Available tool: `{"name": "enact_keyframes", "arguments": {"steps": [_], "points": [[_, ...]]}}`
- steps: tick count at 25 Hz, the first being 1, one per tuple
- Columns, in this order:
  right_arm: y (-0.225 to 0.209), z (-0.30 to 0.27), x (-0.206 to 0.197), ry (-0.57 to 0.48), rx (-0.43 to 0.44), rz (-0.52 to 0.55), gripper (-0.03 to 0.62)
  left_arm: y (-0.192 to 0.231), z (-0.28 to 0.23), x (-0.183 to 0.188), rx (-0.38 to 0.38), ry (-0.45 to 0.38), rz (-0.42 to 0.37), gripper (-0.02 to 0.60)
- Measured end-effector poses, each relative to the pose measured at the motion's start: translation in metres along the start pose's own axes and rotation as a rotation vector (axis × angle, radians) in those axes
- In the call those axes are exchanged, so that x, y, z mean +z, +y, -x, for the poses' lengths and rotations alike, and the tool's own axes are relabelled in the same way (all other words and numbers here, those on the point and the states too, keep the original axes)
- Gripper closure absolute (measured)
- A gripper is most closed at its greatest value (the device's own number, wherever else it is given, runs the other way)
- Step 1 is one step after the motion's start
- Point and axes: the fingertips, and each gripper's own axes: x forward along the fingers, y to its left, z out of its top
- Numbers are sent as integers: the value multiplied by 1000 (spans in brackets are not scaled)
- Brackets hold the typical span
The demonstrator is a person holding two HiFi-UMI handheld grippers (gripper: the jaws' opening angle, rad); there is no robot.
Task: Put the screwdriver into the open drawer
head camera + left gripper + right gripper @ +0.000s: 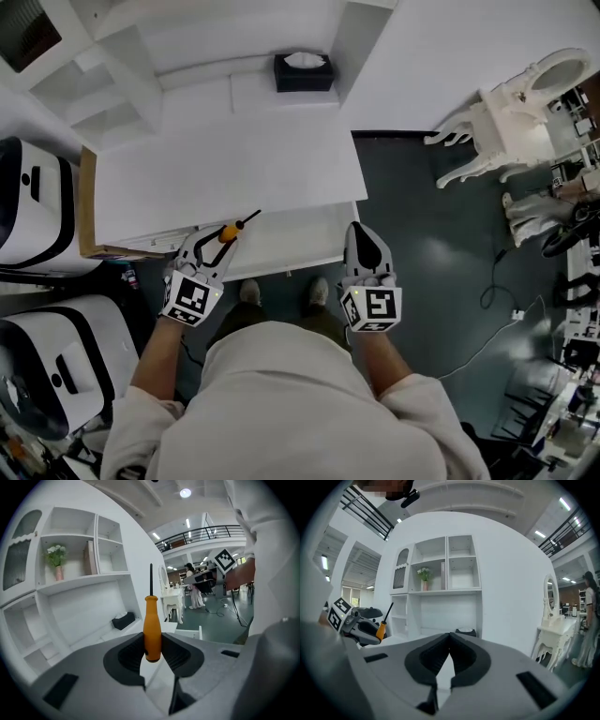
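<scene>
Two claws, one in each of the person's hands, are at the front of a white surface (225, 159). The left claw (152, 641) has its jaws closed onto the screwdriver (152, 625), with the dark ribbed pads pressing either side of the handle's lower end, and nothing else touches the tool. The right claw (450, 637) has its jaws closed tip to tip with nothing between them, and it sits at the right end of the open drawer (309, 261). The screwdriver has a smooth orange handle, waisted near its top, from which a thin black shaft rises clear beyond the pads. In the head view the tool is in the air at the surface's front edge, over the drawer's left part, with its shaft pointing away from the person and towards the right.
</scene>
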Motion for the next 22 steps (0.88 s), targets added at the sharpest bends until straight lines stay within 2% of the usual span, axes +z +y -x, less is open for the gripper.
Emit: {"name": "enact_keyframes", "arguments": {"steps": [9,15,22], "points": [[-36,-19,-3,17,66,-1,590,-23,-51,-35,-18,244,-164,469],[-53,-30,-7,34,78,-4,590,-32,-84,-68,-80,404,-335,469],[-76,-37,-14,64,67,7,591,-44,-114,-117,-160,553,-385,469]]}}
